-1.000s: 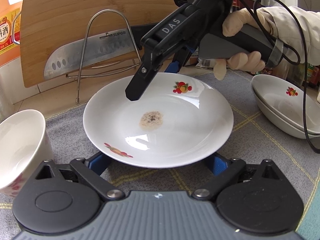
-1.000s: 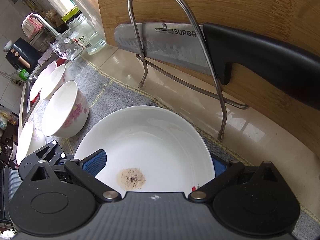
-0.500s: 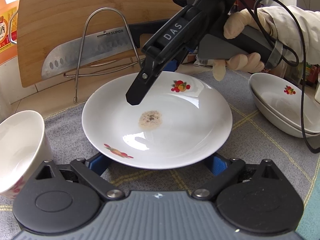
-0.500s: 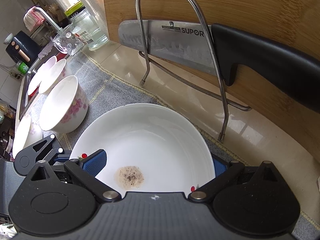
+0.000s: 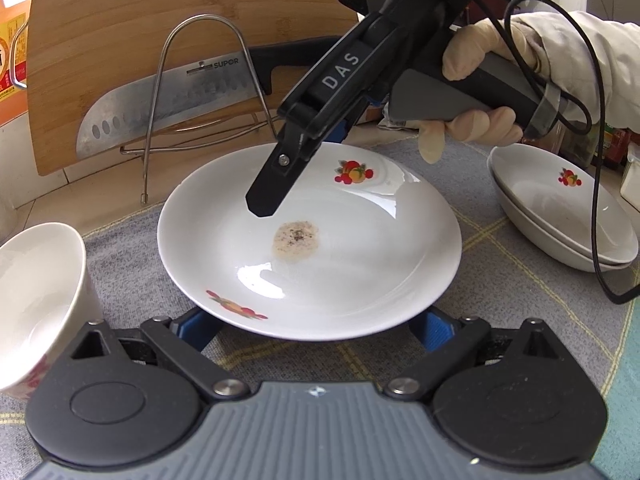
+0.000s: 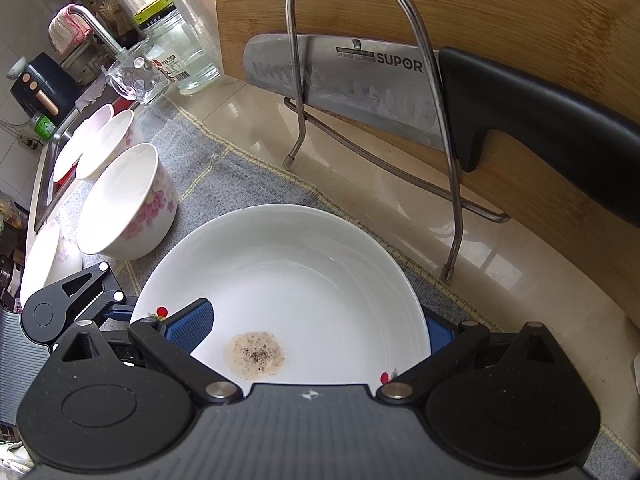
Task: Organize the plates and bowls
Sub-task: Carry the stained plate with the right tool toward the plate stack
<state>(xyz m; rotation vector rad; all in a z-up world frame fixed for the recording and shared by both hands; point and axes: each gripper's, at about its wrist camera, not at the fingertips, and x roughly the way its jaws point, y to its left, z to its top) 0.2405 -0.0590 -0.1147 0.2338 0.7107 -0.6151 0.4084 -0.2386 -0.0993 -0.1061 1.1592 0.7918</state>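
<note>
1. a round white ceramic plate with fruit prints (image 5: 360, 248) lies on a grey woven mat with yellow lines (image 5: 520, 320), at the centre of the left wrist view; a pale brown speckled stain (image 5: 295, 240) sits in its well.
2. the left gripper (image 5: 316, 326) is spread wide, its blue pads at about 7 and 5 o'clock of the plate, low beside the near rim; whether they touch the plate cannot be told.
3. the right gripper (image 6: 316, 326), black and marked "das", comes in from 1 o'clock in the left wrist view, held by a hand in a cream glove (image 5: 476, 100) with a pale sleeve.
4. its jaws are apart too: one finger (image 5: 276, 184) hangs over the well of the plate near the stain, the other lies beyond the far rim, so the rim stands between them; contact cannot be told.
5. at 9 o'clock a white bowl with pink flower print (image 5: 36, 304) stands on the mat, apart from the plate; the right wrist view shows more such bowls (image 6: 108, 144) behind it, toward a steel sink (image 6: 48, 160).
6. at 3 o'clock two stacked white shallow dishes with a fruit print (image 5: 560, 212) rest on the mat.
7. at 11 o'clock a steel wire rack (image 5: 200, 92) holds a broad steel knife with a black handle (image 5: 168, 108) against a bamboo cutting board (image 5: 120, 20).
</note>
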